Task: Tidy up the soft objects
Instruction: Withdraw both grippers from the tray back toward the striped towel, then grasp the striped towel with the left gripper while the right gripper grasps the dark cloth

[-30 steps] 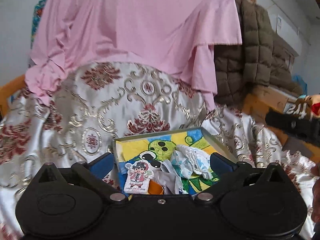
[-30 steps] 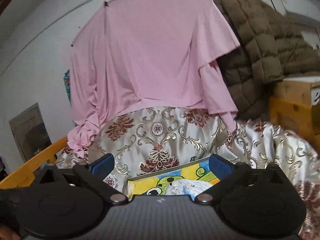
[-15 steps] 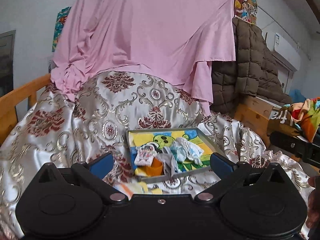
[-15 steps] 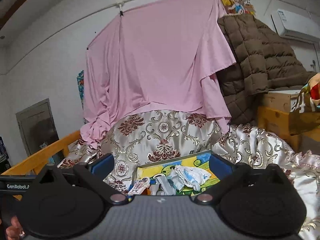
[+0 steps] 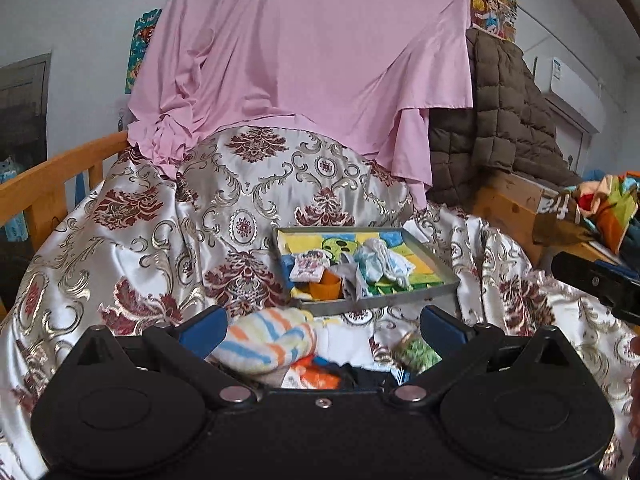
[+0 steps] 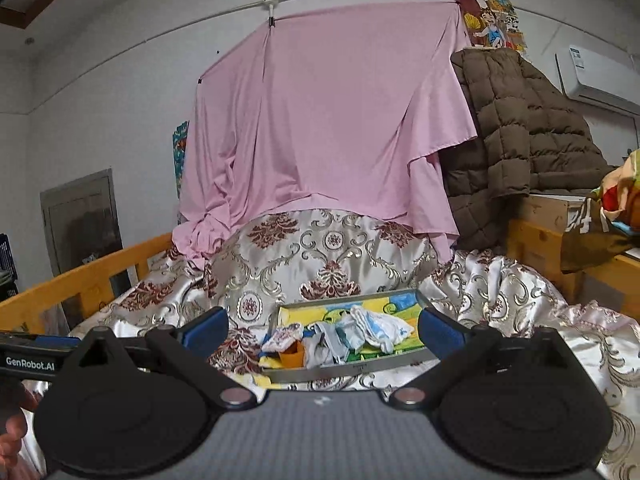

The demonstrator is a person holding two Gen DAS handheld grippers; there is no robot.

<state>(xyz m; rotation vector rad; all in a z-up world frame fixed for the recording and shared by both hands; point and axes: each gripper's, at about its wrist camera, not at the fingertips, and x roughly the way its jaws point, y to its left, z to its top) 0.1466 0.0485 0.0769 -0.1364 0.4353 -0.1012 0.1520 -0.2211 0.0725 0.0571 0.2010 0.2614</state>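
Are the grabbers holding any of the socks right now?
No. The left gripper and right gripper are both open and hold nothing.

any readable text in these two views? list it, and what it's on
"GenRobot.AI": white print on the left gripper's black body, at the right wrist view's left edge.
Large pale characters on the brown bag at right: cut off, not readable.
Air conditioner sticker: too small.
Cartoon poster and sock tag: blurred.

Pink sheet point(image 6: 320, 120) hangs beside brown jacket point(image 6: 516, 136).
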